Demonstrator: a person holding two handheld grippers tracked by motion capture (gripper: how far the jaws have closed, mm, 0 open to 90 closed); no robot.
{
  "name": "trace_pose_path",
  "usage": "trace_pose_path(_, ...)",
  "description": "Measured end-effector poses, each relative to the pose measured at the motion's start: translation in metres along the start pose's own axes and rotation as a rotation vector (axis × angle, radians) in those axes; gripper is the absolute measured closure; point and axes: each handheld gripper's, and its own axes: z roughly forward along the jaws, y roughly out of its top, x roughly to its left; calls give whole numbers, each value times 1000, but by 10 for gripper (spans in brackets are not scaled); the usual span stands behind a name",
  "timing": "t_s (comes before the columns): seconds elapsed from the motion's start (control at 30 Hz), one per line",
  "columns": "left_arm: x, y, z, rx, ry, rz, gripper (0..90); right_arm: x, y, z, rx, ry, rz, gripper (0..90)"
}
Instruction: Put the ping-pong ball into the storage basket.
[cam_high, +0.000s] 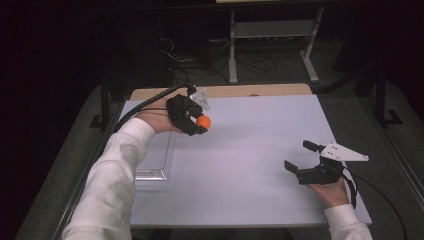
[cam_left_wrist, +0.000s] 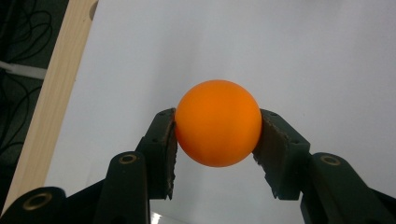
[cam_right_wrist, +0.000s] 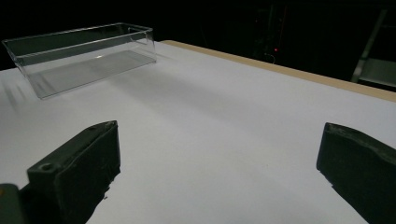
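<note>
An orange ball (cam_high: 203, 121) hangs above the white table top at the left rear, pinched between the jaws of my left gripper (cam_high: 201, 124). In the left gripper view the ball (cam_left_wrist: 218, 122) sits squarely between both pads (cam_left_wrist: 169, 145), well above the white surface. My right gripper (cam_high: 299, 155) rests low near the table's right front with its jaws wide apart; in the right gripper view its jaws frame bare white table and nothing lies between them (cam_right_wrist: 219, 163). A clear plastic box (cam_right_wrist: 81, 56) stands on the left side of the table.
The clear box (cam_high: 154, 160) lies under my left forearm near the left edge. A wooden strip (cam_high: 260, 90) runs along the table's far edge. Beyond it are a white metal frame (cam_high: 272, 35) and cables on a dark floor.
</note>
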Motion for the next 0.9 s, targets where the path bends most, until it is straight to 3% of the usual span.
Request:
trace_pose_path(0.33, 2, -8, -7, 34, 13, -11, 511, 0, 0, 1, 7, 5, -4, 0)
trace_pose_path(0.9, 2, -26, -21, 46, 28, -32, 510, 1, -1, 2, 9, 5, -2, 0)
